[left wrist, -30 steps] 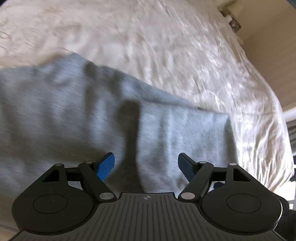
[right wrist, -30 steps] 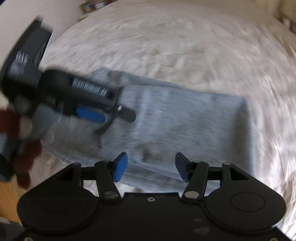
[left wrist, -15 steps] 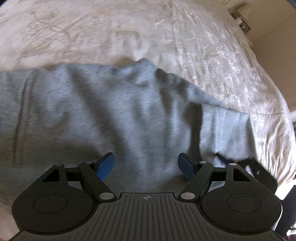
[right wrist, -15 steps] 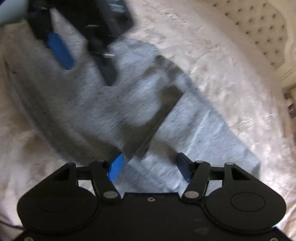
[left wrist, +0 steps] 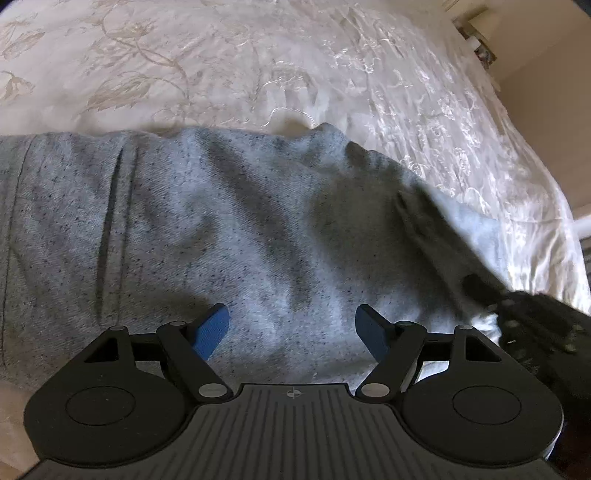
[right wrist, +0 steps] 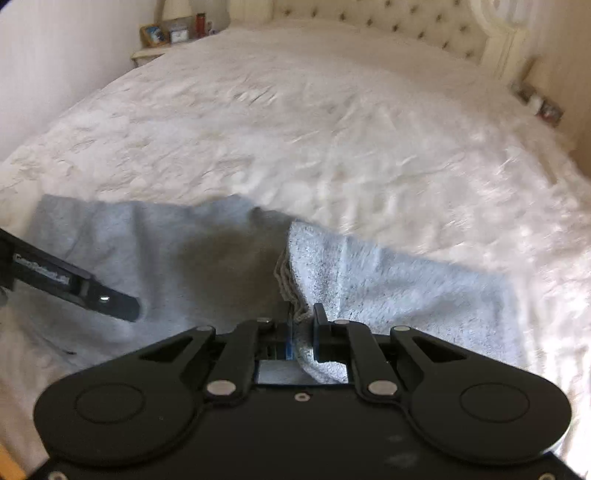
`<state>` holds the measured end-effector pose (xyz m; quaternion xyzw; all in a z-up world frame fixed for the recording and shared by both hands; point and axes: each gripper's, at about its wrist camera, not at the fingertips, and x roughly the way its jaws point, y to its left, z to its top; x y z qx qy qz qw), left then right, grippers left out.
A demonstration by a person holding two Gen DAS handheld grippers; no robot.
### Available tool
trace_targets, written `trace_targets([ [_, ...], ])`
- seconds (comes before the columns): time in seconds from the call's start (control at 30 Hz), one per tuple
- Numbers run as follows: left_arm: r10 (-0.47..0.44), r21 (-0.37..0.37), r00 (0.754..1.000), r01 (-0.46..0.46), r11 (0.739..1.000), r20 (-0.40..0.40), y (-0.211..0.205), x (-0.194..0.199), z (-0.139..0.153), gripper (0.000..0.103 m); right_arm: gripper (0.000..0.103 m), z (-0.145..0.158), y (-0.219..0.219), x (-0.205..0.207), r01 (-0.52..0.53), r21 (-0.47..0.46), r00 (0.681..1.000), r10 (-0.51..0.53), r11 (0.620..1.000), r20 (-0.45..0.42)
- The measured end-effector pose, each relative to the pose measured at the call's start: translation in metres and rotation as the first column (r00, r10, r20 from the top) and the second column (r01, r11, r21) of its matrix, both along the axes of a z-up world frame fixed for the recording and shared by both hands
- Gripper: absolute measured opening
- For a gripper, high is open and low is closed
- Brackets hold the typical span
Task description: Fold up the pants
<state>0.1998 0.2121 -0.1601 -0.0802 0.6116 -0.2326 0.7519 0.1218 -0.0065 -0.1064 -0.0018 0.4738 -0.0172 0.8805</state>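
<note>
Grey sweatpants (left wrist: 229, 229) lie spread on a white bedspread (left wrist: 258, 62). My left gripper (left wrist: 291, 328) is open and empty, its blue fingers just above the grey cloth. My right gripper (right wrist: 303, 325) is shut on a bunched edge of the pants (right wrist: 388, 280), showing the fleecy inside of the cloth lifted there. The right gripper's black body shows at the right edge of the left wrist view (left wrist: 535, 325). A finger of the left gripper (right wrist: 110, 302) shows at the left of the right wrist view, over the cloth.
The bed (right wrist: 332, 110) stretches far ahead to a tufted headboard (right wrist: 388, 22). A nightstand with small items (right wrist: 173, 33) stands at the back left, another (right wrist: 539, 103) at the back right. A wall (left wrist: 546, 110) borders the bed's right side.
My right gripper has closed on the pants' edge and swung to face the headboard. My left gripper has moved a little closer over the cloth and stays open.
</note>
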Motion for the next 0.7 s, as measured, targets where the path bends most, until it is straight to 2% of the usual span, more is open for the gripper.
trace_targets([
  [0.03, 0.0, 0.003, 1.0, 0.0, 1.0, -0.002, 0.001, 0.0, -0.001, 0.074, 0.012, -0.006, 0.004, 0.007, -0.007, 0.004, 1.0, 0.007, 1.0, -0.03],
  [0.1, 0.003, 0.008, 1.0, -0.003, 1.0, 0.001, 0.004, 0.0, 0.0, 0.074, 0.024, -0.031, 0.012, 0.013, -0.015, -0.027, 0.995, 0.012, 1.0, -0.104],
  [0.17, 0.008, 0.011, 1.0, -0.008, 1.0, 0.012, 0.008, -0.001, 0.003, 0.074, 0.029, -0.047, 0.014, 0.017, -0.005, -0.028, 0.984, 0.0, 1.0, -0.177],
  [0.23, 0.011, 0.023, 0.999, -0.012, 1.0, 0.035, 0.013, -0.002, 0.007, 0.074, 0.039, -0.042, 0.012, 0.015, 0.009, 0.003, 0.988, -0.008, 1.0, -0.154],
  [0.3, 0.02, 0.04, 0.998, -0.022, 0.999, 0.055, 0.022, -0.004, 0.009, 0.074, 0.057, -0.029, 0.01, 0.01, 0.0, 0.038, 0.994, 0.004, 0.999, -0.11],
  [0.4, 0.042, 0.058, 0.997, -0.046, 0.997, 0.07, 0.035, -0.006, 0.009, 0.075, 0.059, -0.017, 0.004, 0.01, -0.002, 0.102, 0.997, 0.009, 0.995, -0.072],
  [0.53, 0.064, 0.086, 0.997, -0.068, 0.994, 0.046, 0.053, -0.018, 0.001, 0.075, 0.059, -0.031, 0.007, 0.016, 0.01, 0.111, 0.991, 0.005, 0.994, -0.137],
  [0.6, 0.035, 0.101, 0.998, -0.039, 0.994, 0.045, 0.056, -0.028, -0.004, 0.075, 0.059, -0.034, 0.016, 0.007, -0.001, 0.114, 0.983, 0.022, 0.994, -0.18],
  [0.7, -0.053, 0.146, 0.995, 0.04, 0.988, 0.085, 0.051, -0.04, -0.004, 0.075, 0.059, -0.05, 0.032, -0.006, -0.058, 0.081, 0.966, 0.077, 0.995, -0.247],
])
